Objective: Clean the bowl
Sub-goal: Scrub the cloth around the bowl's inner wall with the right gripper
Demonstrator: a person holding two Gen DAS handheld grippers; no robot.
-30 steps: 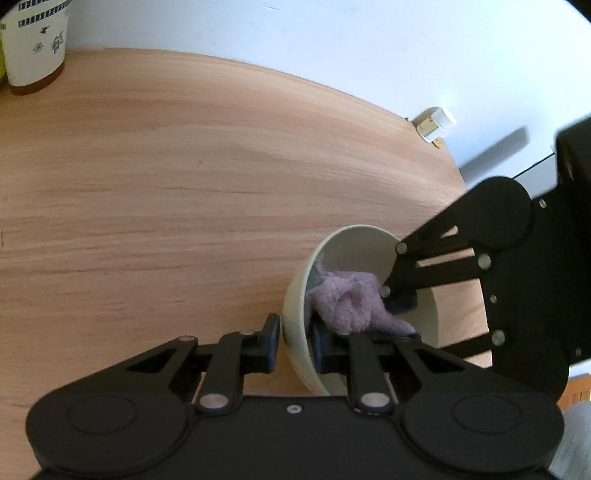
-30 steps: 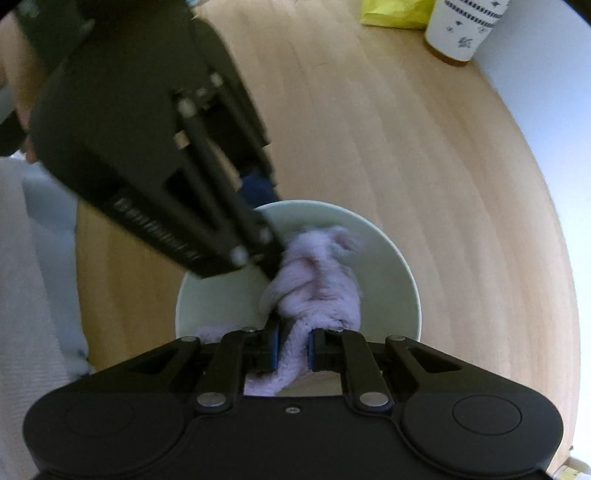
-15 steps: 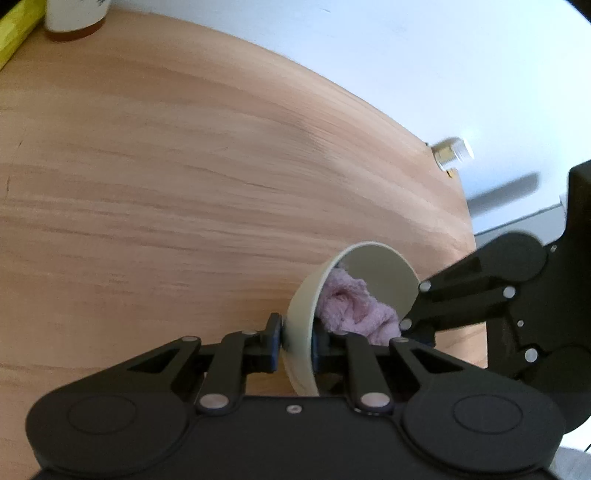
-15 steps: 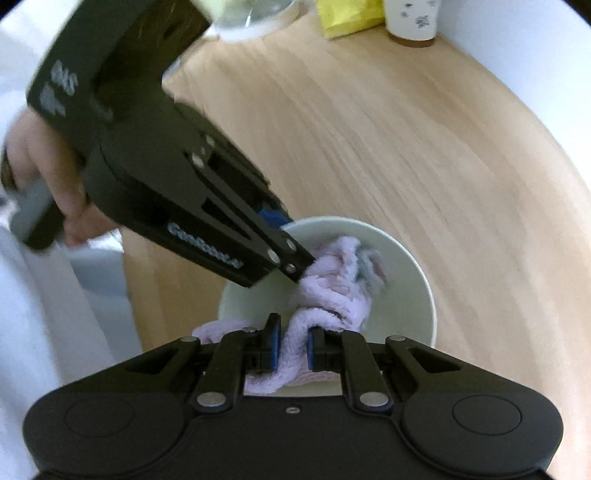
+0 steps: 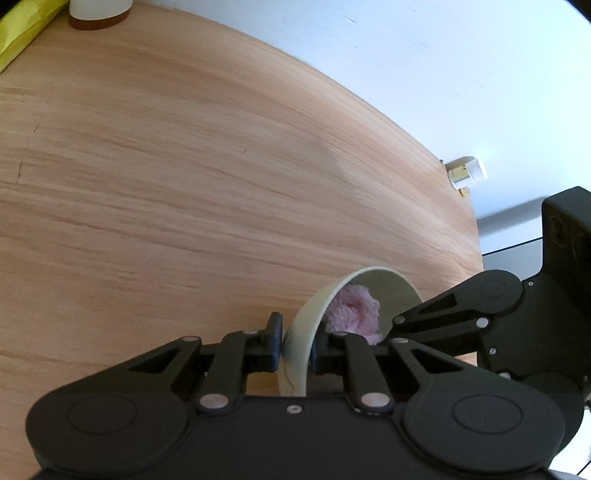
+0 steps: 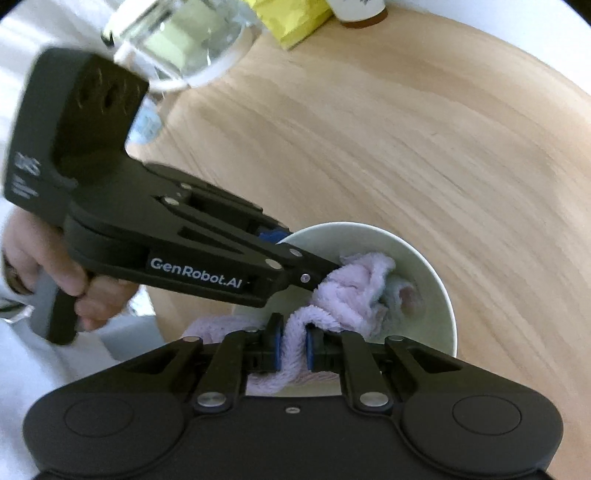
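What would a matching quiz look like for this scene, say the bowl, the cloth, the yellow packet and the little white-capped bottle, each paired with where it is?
Things:
1. bowl
2. cloth
3. yellow packet
4. white-capped bottle

Places:
A. lying at the table's far edge by the wall
B. rim pinched by the left gripper
C. table's far corner, beside a cup
D. bunched inside the bowl, held by the right gripper

Pairs: 1-B, 2-D, 3-C, 4-A

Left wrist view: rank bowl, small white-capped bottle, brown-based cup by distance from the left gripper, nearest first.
1. bowl: its wall is clamped in the left gripper.
2. small white-capped bottle: right table edge, by the wall.
3. brown-based cup: far top left corner.
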